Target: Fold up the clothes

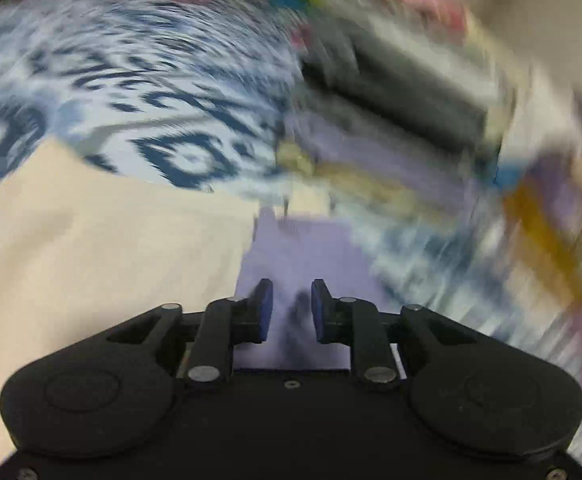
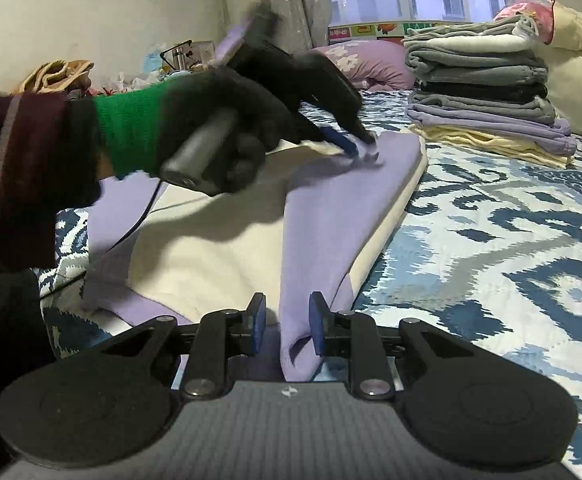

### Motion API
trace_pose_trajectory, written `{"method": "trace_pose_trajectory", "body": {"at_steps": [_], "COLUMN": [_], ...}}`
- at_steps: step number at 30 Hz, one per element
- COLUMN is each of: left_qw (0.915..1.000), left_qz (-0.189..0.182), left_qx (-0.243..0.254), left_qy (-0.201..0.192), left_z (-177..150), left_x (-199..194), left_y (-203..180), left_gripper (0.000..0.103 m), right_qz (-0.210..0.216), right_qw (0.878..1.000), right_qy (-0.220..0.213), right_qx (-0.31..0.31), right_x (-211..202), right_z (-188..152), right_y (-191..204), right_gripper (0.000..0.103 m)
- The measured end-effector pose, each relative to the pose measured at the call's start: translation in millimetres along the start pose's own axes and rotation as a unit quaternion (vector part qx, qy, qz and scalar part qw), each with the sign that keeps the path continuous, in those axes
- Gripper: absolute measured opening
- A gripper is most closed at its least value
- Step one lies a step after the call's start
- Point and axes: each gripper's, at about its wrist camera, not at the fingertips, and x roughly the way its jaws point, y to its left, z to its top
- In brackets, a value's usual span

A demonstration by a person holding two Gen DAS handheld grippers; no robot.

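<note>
A cream and lavender garment (image 2: pixel 219 248) lies partly folded on the bed. Its lavender sleeve (image 2: pixel 331 216) is laid across the cream body. My right gripper (image 2: pixel 287 320) is open, its jaws on either side of the sleeve's near end. My left gripper (image 2: pixel 351 142), held by a black-gloved hand, is at the sleeve's far end; its blue fingertips touch the fabric there. In the blurred left wrist view the left gripper (image 1: pixel 291 304) is open over lavender cloth (image 1: pixel 307 248), with the cream body (image 1: pixel 111 240) to the left.
A blue and white patterned bedspread (image 2: pixel 511 240) covers the bed. A stack of folded clothes (image 2: pixel 483 80) stands at the back right. A lavender pillow (image 2: pixel 371 62) lies by the window. Clutter sits at the back left by the wall.
</note>
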Motion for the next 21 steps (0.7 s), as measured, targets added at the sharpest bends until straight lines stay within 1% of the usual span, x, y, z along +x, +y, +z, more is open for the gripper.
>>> {"method": "trace_pose_trajectory", "body": {"at_steps": [1,2,5,8,10,11,12,14,16,19,21], "left_qw": [0.9999,0.9995,0.9986,0.9976,0.9977,0.9979,0.9979,0.9958,0.9917,0.9922,0.9932], "left_qz": [-0.002,-0.004,0.023,0.025,0.028,0.036,0.046,0.054,0.042,0.039,0.050], "left_qx": [-0.009,-0.019,-0.022,-0.036,-0.038,-0.036,-0.034,-0.064,-0.106,-0.093,-0.079], "left_qy": [-0.012,-0.024,-0.041,-0.053,-0.049,-0.041,-0.030,-0.037,-0.061,-0.074,-0.068], "left_z": [-5.4,-10.9,-38.0,-73.8,-93.6,-99.0,-103.1,-99.2,-92.8,-91.5,-94.3], "left_x": [-16.0,-32.0,-80.1,-123.3,-139.4,-142.9,-145.1,-153.4,-165.0,-172.5,-172.0], "left_y": [5.6,11.2,27.8,41.5,50.1,54.5,58.9,70.5,79.9,78.6,78.4], "left_gripper": [0.038,0.041,0.042,0.042,0.044,0.045,0.045,0.046,0.058,0.062,0.064], "right_qz": [0.000,0.000,-0.002,-0.006,-0.013,-0.016,-0.020,-0.029,-0.039,-0.059,-0.069], "right_qw": [1.000,1.000,1.000,1.000,1.000,1.000,0.999,0.999,0.999,0.998,0.997], "right_qy": [0.000,0.000,-0.002,-0.002,-0.005,-0.008,-0.012,-0.019,-0.027,-0.035,-0.036], "right_qx": [0.001,0.001,0.012,0.025,0.024,0.023,0.023,0.016,0.006,-0.011,-0.020], "right_x": [0.2,0.0,-1.6,-5.0,-9.4,-12.3,-15.8,-21.6,-26.6,-29.9,-29.5], "right_z": [-0.3,-0.6,-0.6,-0.7,-0.6,-0.6,-0.5,-0.5,-0.6,0.4,0.5], "right_y": [-0.1,0.1,-0.3,1.7,5.9,8.1,10.0,14.4,19.1,26.5,31.5], "right_gripper": [0.025,0.025,0.025,0.025,0.025,0.025,0.025,0.026,0.025,0.025,0.025]}}
